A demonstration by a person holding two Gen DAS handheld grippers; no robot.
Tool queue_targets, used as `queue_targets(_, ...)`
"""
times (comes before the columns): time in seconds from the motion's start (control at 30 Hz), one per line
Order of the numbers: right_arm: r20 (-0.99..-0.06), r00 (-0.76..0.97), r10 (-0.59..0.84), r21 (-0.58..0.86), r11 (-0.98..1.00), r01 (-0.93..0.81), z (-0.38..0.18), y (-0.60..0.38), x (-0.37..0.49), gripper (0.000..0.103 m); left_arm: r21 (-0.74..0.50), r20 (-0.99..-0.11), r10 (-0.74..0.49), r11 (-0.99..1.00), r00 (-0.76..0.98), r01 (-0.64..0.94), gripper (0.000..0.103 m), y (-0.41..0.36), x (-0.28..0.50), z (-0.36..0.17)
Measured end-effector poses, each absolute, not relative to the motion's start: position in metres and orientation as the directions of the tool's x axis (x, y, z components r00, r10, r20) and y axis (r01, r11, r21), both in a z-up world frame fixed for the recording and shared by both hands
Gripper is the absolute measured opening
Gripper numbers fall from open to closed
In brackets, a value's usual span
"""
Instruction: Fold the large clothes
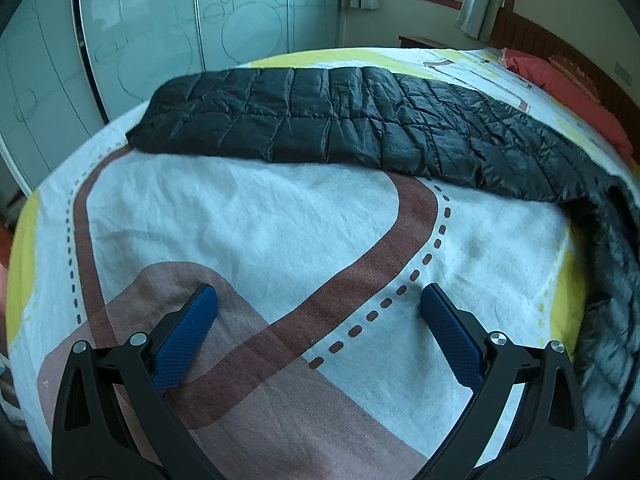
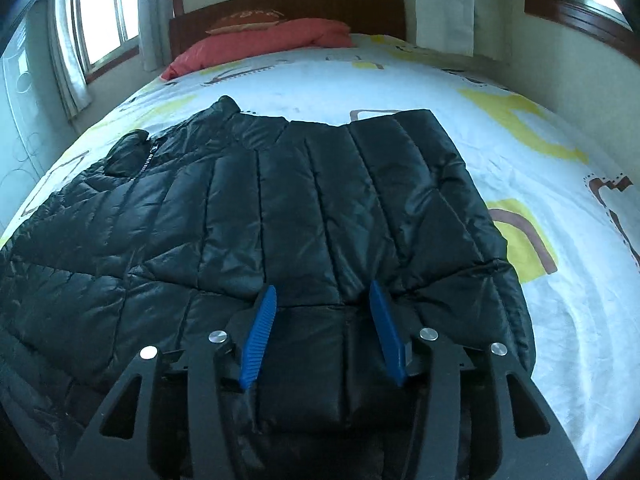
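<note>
I see the bed (image 1: 240, 208) under its patterned sheet, the black puffer jacket (image 2: 280, 200) spread flat across it. From my left hand-held gripper (image 1: 316, 300), jaws wide apart and empty, it lies at twelve o'clock. My right hand-held gripper (image 2: 322, 300) hovers over the jacket's near edge, jaws parted, not clamping.

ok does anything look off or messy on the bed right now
Nothing is spilled or damaged. The black puffer jacket lies flat on the bed sheet, but its near end spills over the bed's edge rather than lying flat, and one folded panel sits slightly skewed.
</note>
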State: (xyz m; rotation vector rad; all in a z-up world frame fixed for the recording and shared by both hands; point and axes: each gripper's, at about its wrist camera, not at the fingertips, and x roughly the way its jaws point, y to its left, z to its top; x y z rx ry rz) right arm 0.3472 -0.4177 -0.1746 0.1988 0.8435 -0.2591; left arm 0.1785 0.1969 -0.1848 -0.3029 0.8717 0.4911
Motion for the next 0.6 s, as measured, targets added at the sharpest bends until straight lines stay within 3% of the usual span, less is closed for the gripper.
queue_targets(0.23,-0.749,0.645,-0.151,0.067,0.951,0.301,-0.175,-0.416,0.344,0.049,-0.348,-0.708,0.102,0.811,0.699,-0.47,0.101,0.252,0.171,-0.175)
queue_targets(0.43,-0.746,0.648,-0.151,0.067,0.952,0.299,-0.174,-0.415,0.343,0.05,-0.493,-0.648,0.106,0.696,0.754,-0.522,0.101,0.334,0.191,-0.182)
queue_targets(0.6,-0.743,0.652,-0.148,0.07,0.953,0.296,-0.174,-0.415,0.342,0.051,-0.509,-0.631,0.131,0.674,0.765,-0.535,0.101,0.368,0.219,-0.18)
